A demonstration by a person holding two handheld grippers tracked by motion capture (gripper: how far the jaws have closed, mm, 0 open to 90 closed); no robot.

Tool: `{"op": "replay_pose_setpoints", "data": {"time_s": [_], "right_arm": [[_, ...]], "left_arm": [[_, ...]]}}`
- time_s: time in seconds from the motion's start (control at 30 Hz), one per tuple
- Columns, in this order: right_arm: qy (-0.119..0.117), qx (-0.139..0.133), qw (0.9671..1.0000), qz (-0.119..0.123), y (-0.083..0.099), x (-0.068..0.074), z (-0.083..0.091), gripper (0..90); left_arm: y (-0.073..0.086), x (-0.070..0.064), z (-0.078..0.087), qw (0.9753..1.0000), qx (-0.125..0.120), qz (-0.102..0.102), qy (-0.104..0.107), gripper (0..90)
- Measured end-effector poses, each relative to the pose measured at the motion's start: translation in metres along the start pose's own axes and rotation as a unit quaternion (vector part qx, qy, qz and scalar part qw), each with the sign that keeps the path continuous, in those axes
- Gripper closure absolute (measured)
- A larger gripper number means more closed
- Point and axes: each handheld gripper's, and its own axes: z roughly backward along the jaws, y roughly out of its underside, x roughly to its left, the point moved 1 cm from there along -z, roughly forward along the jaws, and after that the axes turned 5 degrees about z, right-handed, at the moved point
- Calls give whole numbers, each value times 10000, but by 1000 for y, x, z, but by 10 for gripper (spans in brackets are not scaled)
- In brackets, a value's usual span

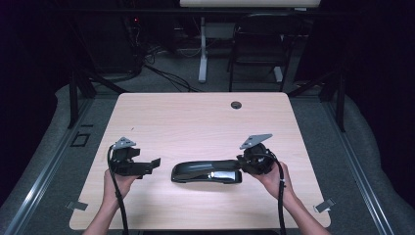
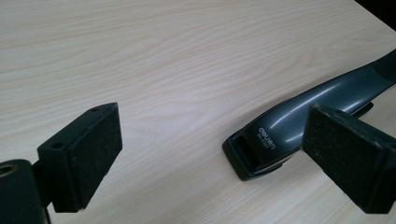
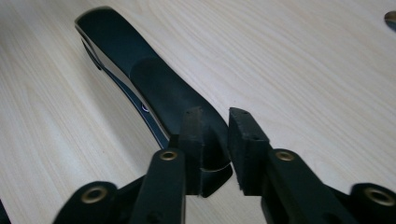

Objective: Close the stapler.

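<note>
1. Right gripper (image 3: 215, 144) fingers pinch rear end of 1 black stapler (image 1: 205, 172), lying flat mid-bench.
2. Left gripper (image 2: 210, 158) fingers spread wide, near stapler's front tip, not touching.
3. Bench (image 1: 195, 117) bare beyond; stapler well clear of edges.

High view above the table (image 1: 195, 112), facing forward-down; both gripper views close, sharing the stapler (image 2: 299, 126).
</note>
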Motion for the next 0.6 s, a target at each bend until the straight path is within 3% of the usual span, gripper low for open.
{"op": "replay_pose_setpoints", "data": {"time_s": [0.23,0.6], "right_arm": [[-55,-122,9998,-147,0,-6,15,436],[91,-5,9991,-407,15,-25,32,190]], "left_arm": [[0,0,0,10000,-8,-9,3,55],[0,1,2,10000,5,-9,3,55]]}}
